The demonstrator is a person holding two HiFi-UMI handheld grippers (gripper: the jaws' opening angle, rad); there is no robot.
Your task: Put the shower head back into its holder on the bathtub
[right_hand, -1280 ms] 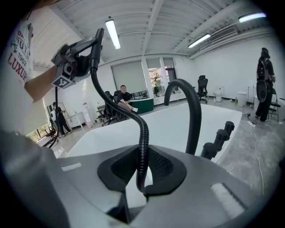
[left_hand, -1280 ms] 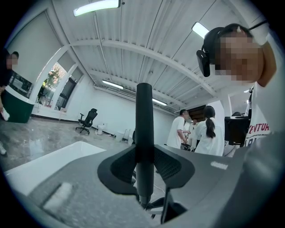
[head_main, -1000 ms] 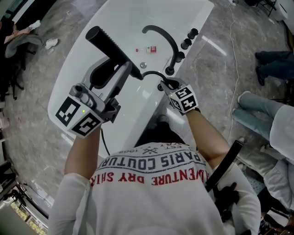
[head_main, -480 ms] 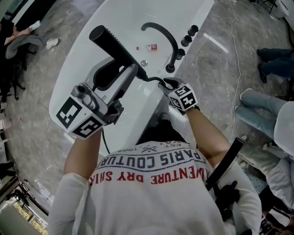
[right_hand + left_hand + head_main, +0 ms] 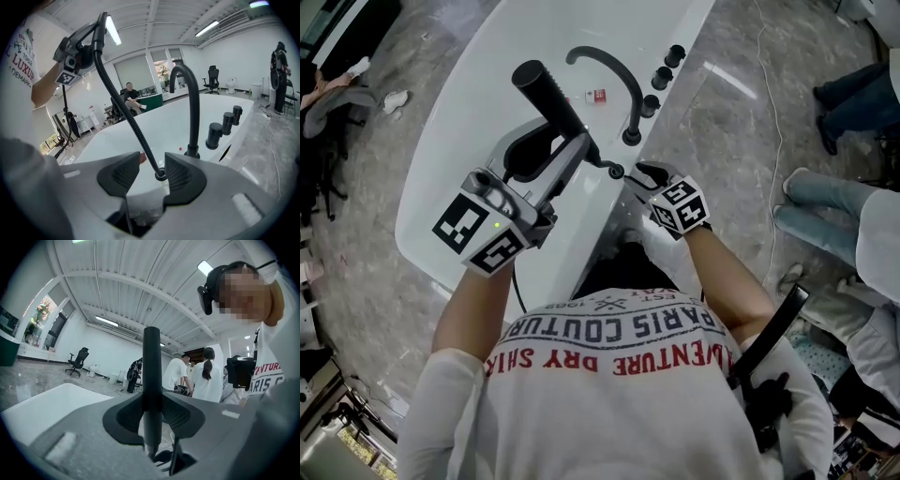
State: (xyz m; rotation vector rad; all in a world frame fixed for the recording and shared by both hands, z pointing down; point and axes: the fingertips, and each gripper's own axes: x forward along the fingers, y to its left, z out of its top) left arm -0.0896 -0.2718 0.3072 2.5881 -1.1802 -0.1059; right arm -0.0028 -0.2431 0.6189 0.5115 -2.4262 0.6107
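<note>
The black shower head (image 5: 551, 101) (image 5: 151, 376) stands between the jaws of my left gripper (image 5: 569, 155) (image 5: 152, 414), which is shut on its handle and holds it over the white bathtub (image 5: 455, 131). Its ribbed black hose (image 5: 124, 110) runs down to the small round holder (image 5: 617, 172) (image 5: 161, 176) on the tub rim. My right gripper (image 5: 635, 174) (image 5: 152, 171) is at that holder with its jaws opening. The hose passes between them, and the pads (image 5: 180, 174) do not press on it.
A black arched tap (image 5: 614, 73) (image 5: 190, 98) and three black knobs (image 5: 660, 73) (image 5: 224, 124) stand on the rim beyond the holder. A small red-and-white item (image 5: 595, 95) lies in the tub. People stand at the right on the marble floor (image 5: 741, 122), where a cable runs.
My left gripper has brought the shower head closer to the holder, and the hose loop has shortened. My right gripper's jaws have opened off the hose.
</note>
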